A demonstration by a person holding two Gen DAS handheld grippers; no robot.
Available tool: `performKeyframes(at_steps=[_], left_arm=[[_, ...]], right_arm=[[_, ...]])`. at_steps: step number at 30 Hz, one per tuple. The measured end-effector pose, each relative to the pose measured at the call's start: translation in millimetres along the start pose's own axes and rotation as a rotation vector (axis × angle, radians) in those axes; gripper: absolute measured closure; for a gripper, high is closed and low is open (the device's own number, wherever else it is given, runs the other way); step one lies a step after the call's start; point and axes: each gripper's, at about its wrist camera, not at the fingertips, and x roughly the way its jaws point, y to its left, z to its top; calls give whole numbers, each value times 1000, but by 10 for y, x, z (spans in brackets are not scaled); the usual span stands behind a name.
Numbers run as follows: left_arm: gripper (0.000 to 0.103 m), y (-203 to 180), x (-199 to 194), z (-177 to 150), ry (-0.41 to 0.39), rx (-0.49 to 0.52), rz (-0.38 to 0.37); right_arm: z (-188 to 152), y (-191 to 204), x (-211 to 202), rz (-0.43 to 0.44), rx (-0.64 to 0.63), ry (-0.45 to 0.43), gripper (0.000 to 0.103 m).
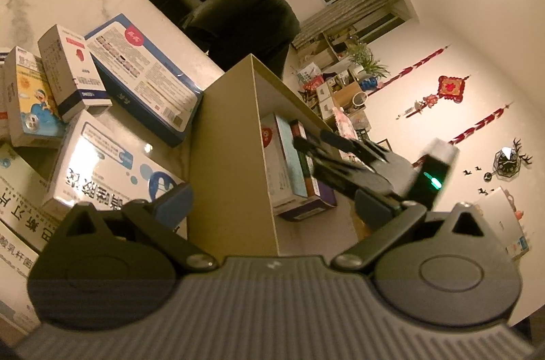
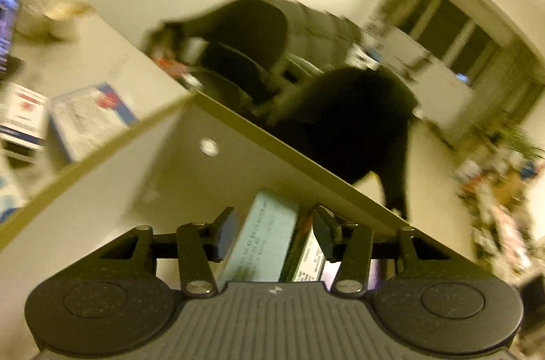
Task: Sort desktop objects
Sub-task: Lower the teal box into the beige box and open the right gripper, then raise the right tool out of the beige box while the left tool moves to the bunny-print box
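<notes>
An open beige container (image 1: 231,121) stands on the marble table with several medicine boxes packed upright inside, among them a light teal box (image 1: 287,155). My left gripper (image 1: 272,194) is open wide and straddles the container's near wall: one pad is outside it, the other inside. In the blurred right wrist view, my right gripper (image 2: 274,234) reaches into the container (image 2: 102,189). Its jaws stand open around the teal box (image 2: 269,240), and the pads do not press on it. From the left wrist view, the right gripper (image 1: 308,140) shows as black fingers entering over the container's far side.
Loose medicine boxes lie left of the container: a large blue-and-white box (image 1: 146,77), a white box with a red mark (image 1: 68,70), a yellow-and-blue box (image 1: 27,97) and a white box with blue lettering (image 1: 102,169). Black chairs (image 1: 245,19) stand beyond the table edge.
</notes>
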Motion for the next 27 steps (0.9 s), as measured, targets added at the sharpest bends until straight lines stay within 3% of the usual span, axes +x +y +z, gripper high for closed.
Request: performKeyframes(at_steps=[3, 9, 18, 27], left_arm=[[0, 37, 12, -2, 1, -9, 3], [0, 90, 44, -21, 12, -19, 14], [0, 137, 27, -12, 15, -26, 29], [0, 171, 17, 18, 14, -41, 28]], right_arm=[[-91, -94, -198, 102, -57, -38, 48], [-295, -23, -373, 193, -206, -26, 48], [-487, 260, -325, 211, -438, -11, 54], [-514, 298, -182, 180, -484, 17, 54]])
